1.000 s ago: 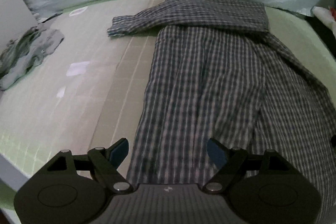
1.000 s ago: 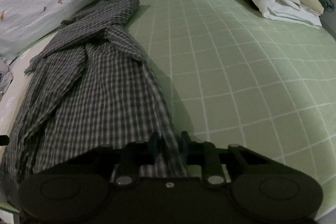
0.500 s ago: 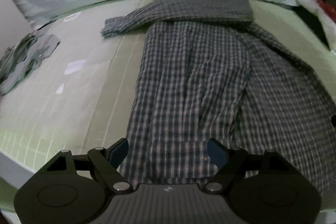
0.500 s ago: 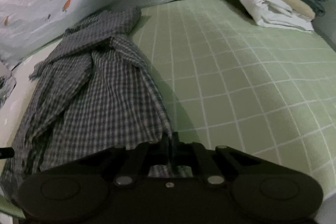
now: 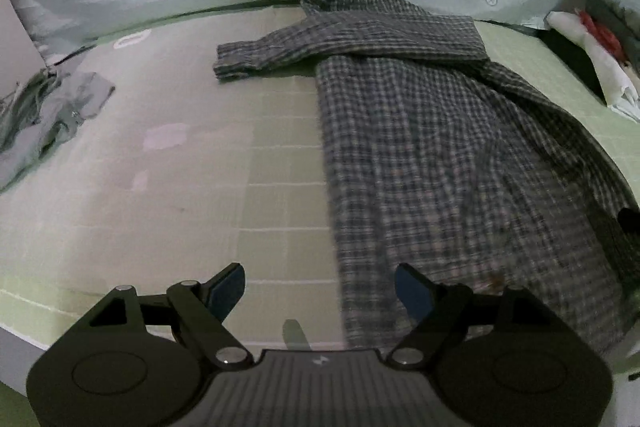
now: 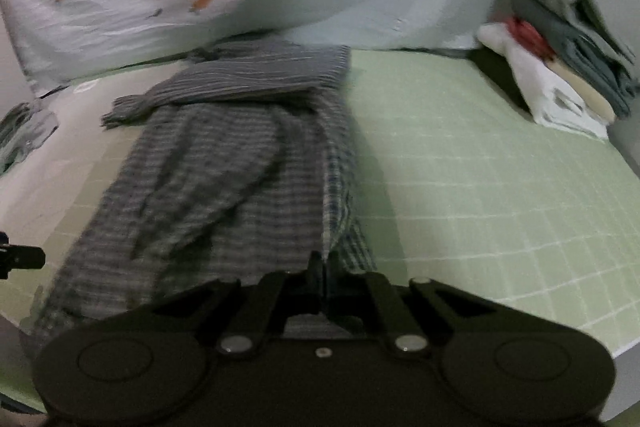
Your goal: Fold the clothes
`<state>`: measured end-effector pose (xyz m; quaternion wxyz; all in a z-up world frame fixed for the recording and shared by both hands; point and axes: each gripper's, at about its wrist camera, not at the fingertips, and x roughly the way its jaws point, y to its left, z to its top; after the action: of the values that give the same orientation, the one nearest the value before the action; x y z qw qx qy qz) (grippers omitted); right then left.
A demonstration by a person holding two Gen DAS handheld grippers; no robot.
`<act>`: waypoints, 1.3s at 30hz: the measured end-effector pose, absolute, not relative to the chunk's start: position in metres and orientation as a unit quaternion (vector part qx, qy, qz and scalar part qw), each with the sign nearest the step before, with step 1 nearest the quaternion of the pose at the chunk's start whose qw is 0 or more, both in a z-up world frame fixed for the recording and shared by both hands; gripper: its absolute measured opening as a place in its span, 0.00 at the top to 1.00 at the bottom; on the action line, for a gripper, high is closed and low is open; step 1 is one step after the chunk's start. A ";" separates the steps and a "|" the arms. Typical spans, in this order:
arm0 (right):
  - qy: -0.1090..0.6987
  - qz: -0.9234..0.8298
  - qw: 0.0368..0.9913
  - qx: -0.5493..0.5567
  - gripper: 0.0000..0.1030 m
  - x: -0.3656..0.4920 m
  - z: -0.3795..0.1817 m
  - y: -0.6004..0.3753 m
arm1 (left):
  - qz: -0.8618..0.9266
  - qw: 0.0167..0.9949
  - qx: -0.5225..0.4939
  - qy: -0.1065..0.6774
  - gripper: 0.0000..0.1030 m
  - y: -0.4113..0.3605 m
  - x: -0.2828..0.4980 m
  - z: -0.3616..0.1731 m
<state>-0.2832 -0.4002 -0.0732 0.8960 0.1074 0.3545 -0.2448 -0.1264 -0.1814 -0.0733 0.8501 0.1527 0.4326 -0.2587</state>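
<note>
A green checked bed (image 6: 480, 163) carries a plaid shirt (image 5: 432, 147) spread lengthwise. The right hand-held gripper (image 6: 325, 267) pinches its near hem; the left hand-held gripper (image 5: 320, 287) gapes wide beside its edge.

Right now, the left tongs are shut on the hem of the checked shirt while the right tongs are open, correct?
No, it is reversed. The left wrist view shows the left tongs open, holding nothing. The right wrist view shows the right tongs shut on the checked shirt.
</note>
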 end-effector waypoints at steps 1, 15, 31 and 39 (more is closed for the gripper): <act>0.354 -0.242 0.897 0.105 0.99 -0.279 -0.073 -0.392 | -0.261 0.851 0.154 0.430 0.20 -0.174 -0.124 -0.073; 0.405 -0.223 0.873 0.158 0.92 -0.226 -0.110 -0.323 | -0.240 0.852 0.167 0.433 0.20 -0.079 -0.092 -0.077; 0.350 -0.258 0.889 0.143 0.62 -0.265 -0.073 -0.345 | -0.281 0.832 0.134 0.460 0.19 -0.118 -0.102 -0.088; 0.356 -0.265 0.886 0.135 0.62 -0.263 -0.071 -0.406 | -0.252 0.843 0.096 0.466 0.19 -0.162 -0.096 -0.087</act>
<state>-0.2631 -0.4058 -0.0715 0.8858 0.1351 0.3557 -0.2655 -0.0956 -0.1621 -0.0869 0.8427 0.0958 0.4662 -0.2517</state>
